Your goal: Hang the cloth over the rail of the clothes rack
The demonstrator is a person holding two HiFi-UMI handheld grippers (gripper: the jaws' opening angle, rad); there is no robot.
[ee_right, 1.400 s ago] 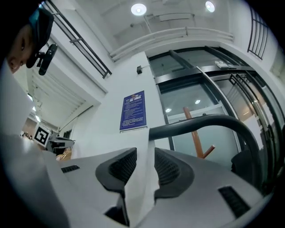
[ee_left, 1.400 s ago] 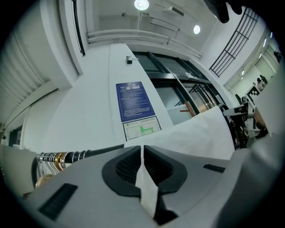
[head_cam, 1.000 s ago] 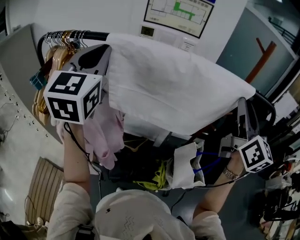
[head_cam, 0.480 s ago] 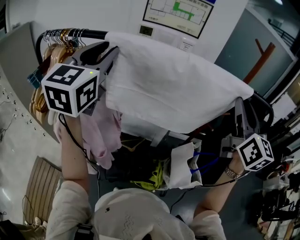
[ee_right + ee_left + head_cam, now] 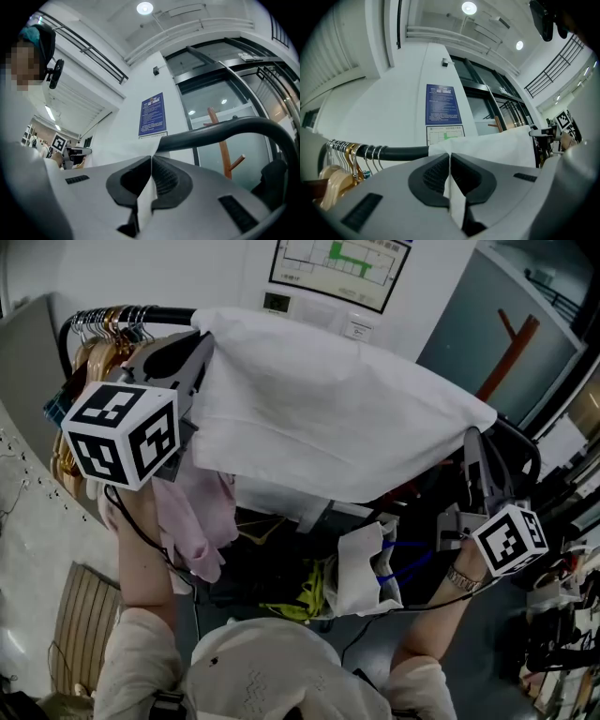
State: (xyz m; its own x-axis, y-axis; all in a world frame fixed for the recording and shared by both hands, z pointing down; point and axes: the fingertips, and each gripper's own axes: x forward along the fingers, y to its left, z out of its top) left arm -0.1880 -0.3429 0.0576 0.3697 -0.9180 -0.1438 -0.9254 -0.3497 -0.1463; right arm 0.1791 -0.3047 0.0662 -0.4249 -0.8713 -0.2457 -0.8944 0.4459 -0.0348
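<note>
The white cloth (image 5: 328, 418), a broad matte sheet with soft creases, lies draped over the black tubular rail (image 5: 164, 313) of the clothes rack and spans smoothly from one gripper to the other. The rail is round and smooth, and it curves downward at its right end. The left gripper (image 5: 450, 161), grey plastic with ribbed black pads, has just been closing and pinches a thin fold of the cloth's left edge beside the rail. The right gripper (image 5: 151, 166) has likewise just been closing and clamps a fold at the cloth's right corner. A limp pink garment (image 5: 192, 517) hangs below the left end of the rail. Wooden hangers (image 5: 84, 352) on shiny metal hooks bunch together there.
</note>
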